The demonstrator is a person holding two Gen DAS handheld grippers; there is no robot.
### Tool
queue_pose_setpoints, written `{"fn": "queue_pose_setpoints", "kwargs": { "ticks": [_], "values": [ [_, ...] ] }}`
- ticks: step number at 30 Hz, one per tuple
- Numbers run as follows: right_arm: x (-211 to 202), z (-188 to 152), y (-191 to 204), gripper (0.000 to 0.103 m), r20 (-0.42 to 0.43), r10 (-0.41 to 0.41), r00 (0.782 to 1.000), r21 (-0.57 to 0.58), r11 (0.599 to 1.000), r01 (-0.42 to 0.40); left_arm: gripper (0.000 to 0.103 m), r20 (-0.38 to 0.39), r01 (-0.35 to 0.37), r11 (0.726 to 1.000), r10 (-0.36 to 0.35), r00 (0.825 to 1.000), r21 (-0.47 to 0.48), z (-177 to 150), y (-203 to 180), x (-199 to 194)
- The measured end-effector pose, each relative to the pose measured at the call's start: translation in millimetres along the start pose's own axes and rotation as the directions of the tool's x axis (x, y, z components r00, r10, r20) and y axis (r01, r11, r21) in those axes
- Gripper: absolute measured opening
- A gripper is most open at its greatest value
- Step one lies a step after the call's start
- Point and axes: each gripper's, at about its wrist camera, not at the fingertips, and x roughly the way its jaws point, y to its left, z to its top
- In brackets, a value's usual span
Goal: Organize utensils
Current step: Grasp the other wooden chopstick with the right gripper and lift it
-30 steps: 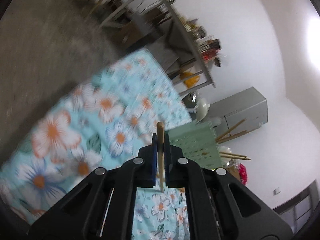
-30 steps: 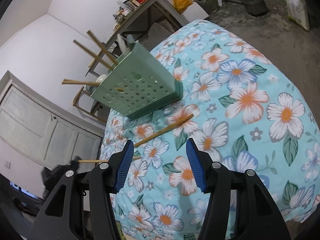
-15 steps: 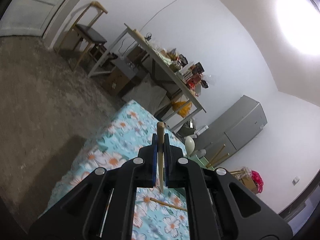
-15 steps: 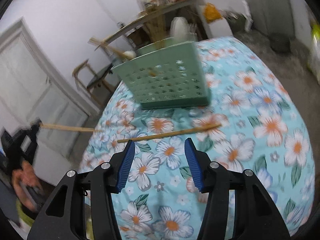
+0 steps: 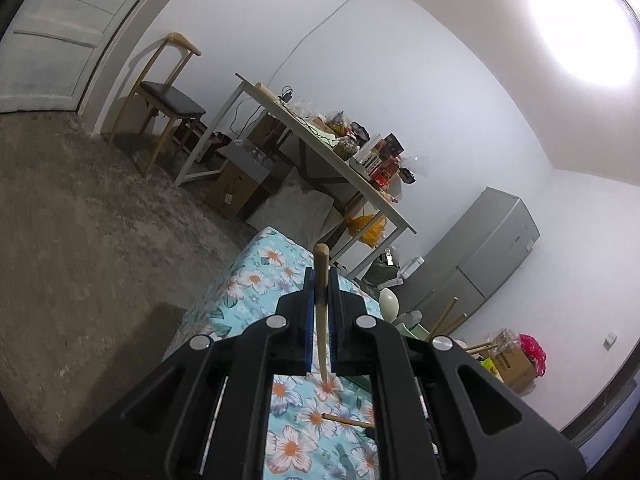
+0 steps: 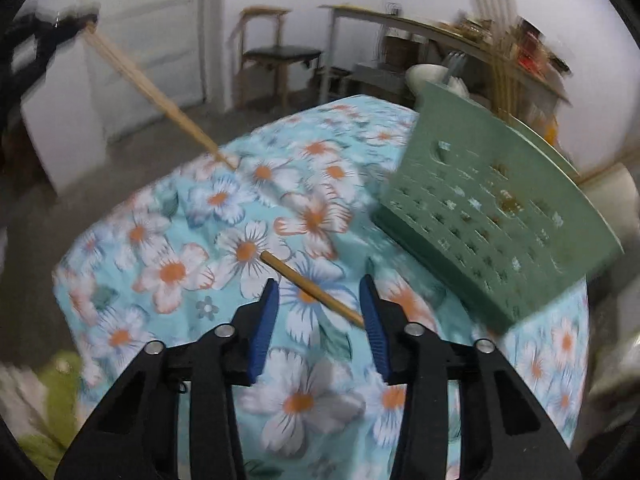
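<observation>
Pale wood, round in section and blunt at the tip: this is the chopstick (image 5: 321,304) that your left gripper (image 5: 321,300) clamps between its blue pads, the stick standing up past the fingertips toward twelve o'clock. In the right wrist view the same stick (image 6: 160,98) slants in from ten o'clock, its far end over the flowered cloth (image 6: 208,240). A second chopstick (image 6: 312,290), tan and smooth, lies flat on that cloth, running from ten to four o'clock between the fingers of your right gripper (image 6: 318,304); its jaws have just been closing and stand half apart, the right-hand pad at the stick's end. The green perforated holder (image 6: 492,216) stands tilted at two o'clock, more sticks rising from it.
</observation>
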Motion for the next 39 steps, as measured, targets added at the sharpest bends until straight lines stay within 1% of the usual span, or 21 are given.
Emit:
{"fn": "queue_pose_setpoints", "kwargs": {
  "ticks": [3, 5, 8, 11, 13, 17, 22, 25, 27, 32, 35, 38, 39],
  "values": [
    [19, 4, 16, 0.032, -0.033, -0.025, 0.999, -0.138, 0.99, 0.02, 0.004, 0.0, -0.001, 1.0, 0.001, 1.0, 0.012, 1, 0, 2],
    [30, 5, 25, 0.029, -0.057, -0.04, 0.998, -0.217, 0.976, 0.027, 0.004, 0.0, -0.004, 1.0, 0.004, 1.0, 0.018, 2, 1, 3],
    [41, 2, 37, 0.028, -0.076, -0.067, 0.995, -0.314, 0.949, 0.04, 0.004, -0.003, -0.007, 1.0, 0.007, 1.0, 0.022, -1, 0, 2],
    [48, 0, 47, 0.023, -0.071, -0.094, 0.993, -0.374, 0.926, 0.061, 0.004, -0.006, -0.007, 1.0, 0.007, 1.0, 0.023, -1, 0, 3],
    [50, -1, 53, 0.017, -0.056, -0.104, 0.993, -0.395, 0.916, 0.073, 0.004, -0.009, -0.005, 1.0, 0.006, 1.0, 0.021, -2, 1, 5],
    [47, -2, 62, 0.014, -0.027, -0.128, 0.991, -0.416, 0.903, 0.105, 0.004, -0.012, -0.005, 1.0, 0.005, 1.0, 0.022, -2, -1, 6],
    [22, -5, 59, 0.01, 0.044, -0.143, 0.989, -0.353, 0.924, 0.149, 0.004, -0.003, -0.011, 0.999, 0.011, 1.0, 0.034, -2, -3, 6],
    [-4, -2, 49, 0.007, 0.1, -0.155, 0.983, -0.285, 0.942, 0.178, 0.004, 0.01, -0.014, 0.999, 0.014, 1.0, 0.046, -2, -6, 3],
    [-24, 1, 41, 0.006, 0.142, -0.162, 0.977, -0.228, 0.955, 0.192, 0.004, 0.016, -0.014, 0.999, 0.013, 1.0, 0.05, -2, -8, 2],
    [-77, 7, 15, 0.006, 0.251, -0.19, 0.949, -0.071, 0.974, 0.214, 0.004, 0.024, -0.011, 0.998, 0.01, 1.0, 0.063, -1, -14, -2],
    [-110, 6, -4, 0.006, 0.314, -0.197, 0.929, 0.039, 0.98, 0.195, 0.004, 0.028, -0.01, 0.997, 0.007, 1.0, 0.073, -2, -18, -4],
    [-132, 4, -19, 0.006, 0.362, -0.203, 0.91, 0.123, 0.978, 0.169, 0.004, 0.032, -0.004, 0.996, 0.002, 0.999, 0.085, -3, -25, -6],
    [-133, 8, -27, 0.006, 0.373, -0.204, 0.905, 0.142, 0.977, 0.161, 0.004, 0.034, -0.001, 0.996, -0.002, 0.999, 0.091, -2, -28, -7]
  ]
}}
